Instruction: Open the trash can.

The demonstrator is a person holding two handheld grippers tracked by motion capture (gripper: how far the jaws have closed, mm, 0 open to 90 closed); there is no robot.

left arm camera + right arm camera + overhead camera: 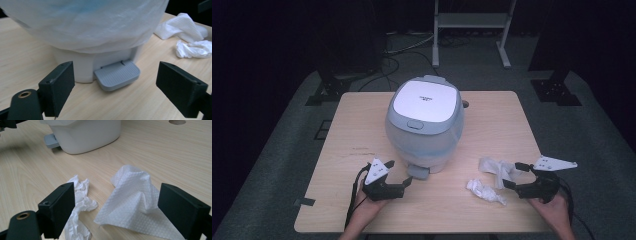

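Facing the left gripper, the bin's pedal; both grippers' jaws wide.

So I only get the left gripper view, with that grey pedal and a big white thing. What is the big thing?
Observer: A pedal bin with a closed white lid, seen from the high view.
Operator: Where is my other gripper?
Observer: The right gripper is open, at the tissues on the table's right side.
Operator: How many tissues?
Observer: Two: a crumpled tissue and a flatter paper towel, lying between its jaws.
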